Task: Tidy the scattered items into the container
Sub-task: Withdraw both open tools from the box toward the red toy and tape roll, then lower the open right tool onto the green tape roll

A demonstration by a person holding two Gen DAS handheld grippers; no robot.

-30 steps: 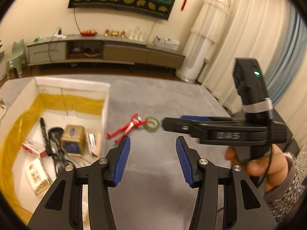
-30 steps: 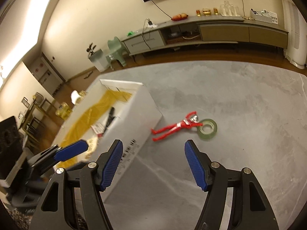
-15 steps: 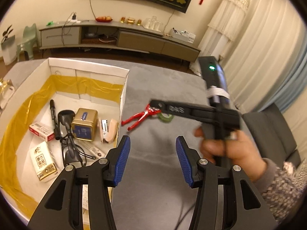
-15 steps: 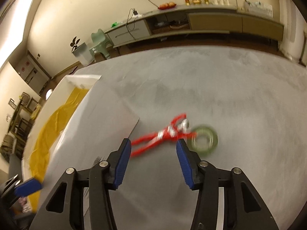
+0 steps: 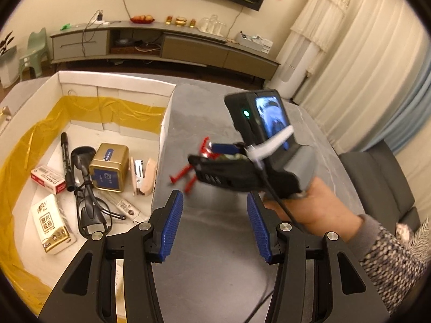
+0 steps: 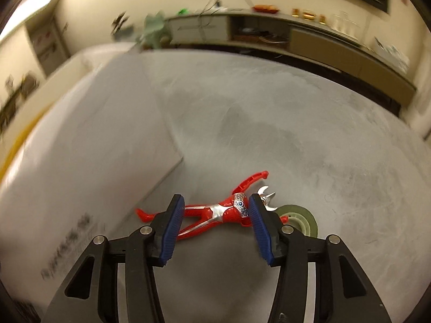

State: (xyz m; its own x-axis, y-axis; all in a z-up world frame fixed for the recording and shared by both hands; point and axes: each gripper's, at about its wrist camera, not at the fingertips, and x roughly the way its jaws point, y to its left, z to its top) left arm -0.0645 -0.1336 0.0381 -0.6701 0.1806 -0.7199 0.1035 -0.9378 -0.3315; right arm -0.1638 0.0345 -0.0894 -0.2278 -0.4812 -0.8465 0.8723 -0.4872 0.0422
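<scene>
A red and silver toy figure (image 6: 215,212) lies on the grey table beside the white box (image 6: 80,167). My right gripper (image 6: 215,215) is open, its blue pads on either side of the figure's torso and hips. A green tape roll (image 6: 301,222) lies just right of the figure's head. In the left wrist view my left gripper (image 5: 214,220) is open and empty above the table, right of the box (image 5: 164,123). The right gripper (image 5: 223,161) shows there over the figure (image 5: 183,173), which it partly hides.
The box holds a gold tin (image 5: 109,171), a marker (image 5: 66,161), a stapler (image 5: 144,172), small cartons (image 5: 51,223) and a black corded device (image 5: 86,188). A long low cabinet (image 5: 161,45) stands against the far wall. Curtains (image 5: 377,67) hang at the right.
My right gripper has moved down and forward to the toy figure, which now lies between its pads. My left gripper has risen and pulled back, showing more of the box.
</scene>
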